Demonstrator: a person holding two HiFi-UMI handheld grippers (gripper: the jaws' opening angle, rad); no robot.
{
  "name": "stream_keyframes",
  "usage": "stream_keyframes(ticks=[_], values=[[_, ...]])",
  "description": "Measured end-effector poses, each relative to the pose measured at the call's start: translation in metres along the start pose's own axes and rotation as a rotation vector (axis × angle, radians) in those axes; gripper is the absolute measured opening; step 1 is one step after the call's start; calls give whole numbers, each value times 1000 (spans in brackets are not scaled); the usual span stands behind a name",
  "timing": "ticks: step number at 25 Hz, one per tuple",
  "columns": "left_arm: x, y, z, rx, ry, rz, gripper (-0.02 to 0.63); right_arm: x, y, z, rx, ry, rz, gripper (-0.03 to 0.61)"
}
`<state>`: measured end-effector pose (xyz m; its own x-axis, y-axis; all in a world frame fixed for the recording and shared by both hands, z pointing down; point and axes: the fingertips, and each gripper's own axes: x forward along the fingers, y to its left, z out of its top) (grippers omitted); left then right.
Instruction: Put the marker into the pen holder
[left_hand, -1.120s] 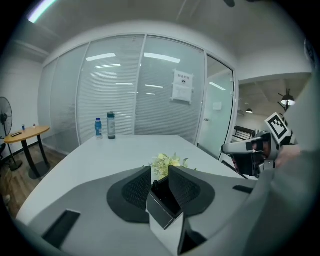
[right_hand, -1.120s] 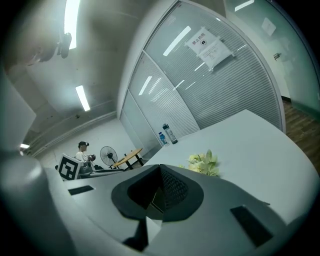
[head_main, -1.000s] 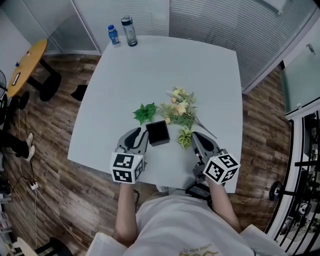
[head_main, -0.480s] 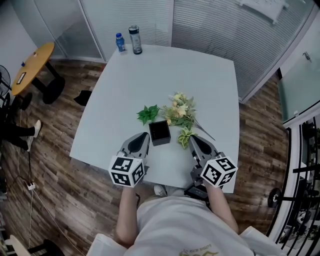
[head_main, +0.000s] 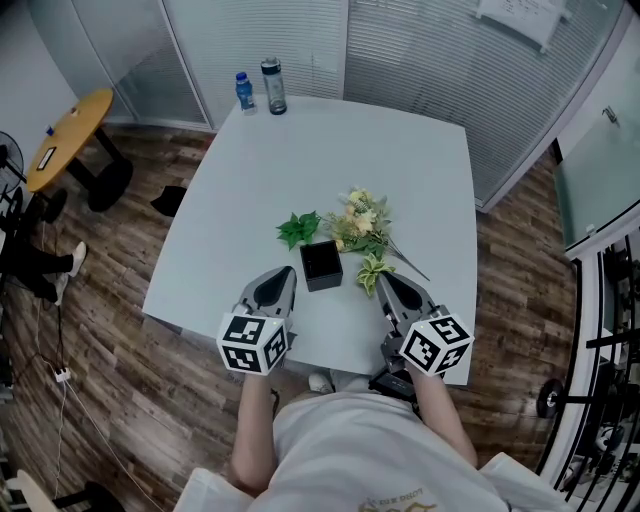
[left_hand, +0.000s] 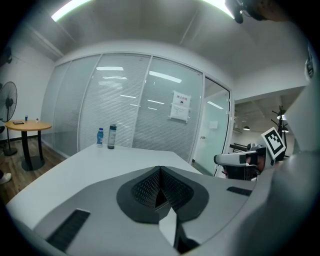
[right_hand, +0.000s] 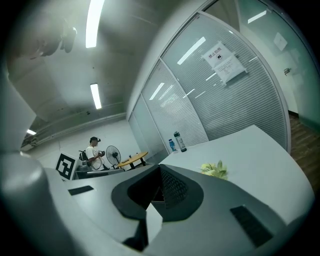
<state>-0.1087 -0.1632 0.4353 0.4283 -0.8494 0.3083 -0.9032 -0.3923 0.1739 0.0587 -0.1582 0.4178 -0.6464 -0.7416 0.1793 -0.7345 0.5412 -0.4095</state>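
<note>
Closing over the last second, the left gripper (head_main: 283, 276) now has its jaws pressed together with nothing between them, where a moment ago they stood apart close to the pen holder (head_main: 321, 265). The right gripper (head_main: 386, 283) also shows its jaws together and empty. Both have drawn back a little toward the person, so neither touches the holder now.

No marker shows in any view, on the table (head_main: 330, 150) or in a jaw. The holder's inside is dark, so whether a marker already lies in it cannot be told. My guess is that either the drop is finished or there is nothing yet to pick up.

The holder sits between the 2 grippers, near the table's front edge. The flowers (head_main: 360, 222) crowd it just behind and to the right. The 2 bottles (head_main: 273, 85) stand well apart at the far left corner. The middle and far side of the table give free room.
</note>
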Motion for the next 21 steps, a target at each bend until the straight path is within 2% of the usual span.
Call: stream_keyframes(ticks=[9, 21], values=[[-8, 7, -3, -15, -1, 6, 11, -3, 5, -3, 1, -8, -6, 15], [-9, 7, -7, -33, 15, -24, 11, -2, 11, -2, -3, -6, -10, 15]])
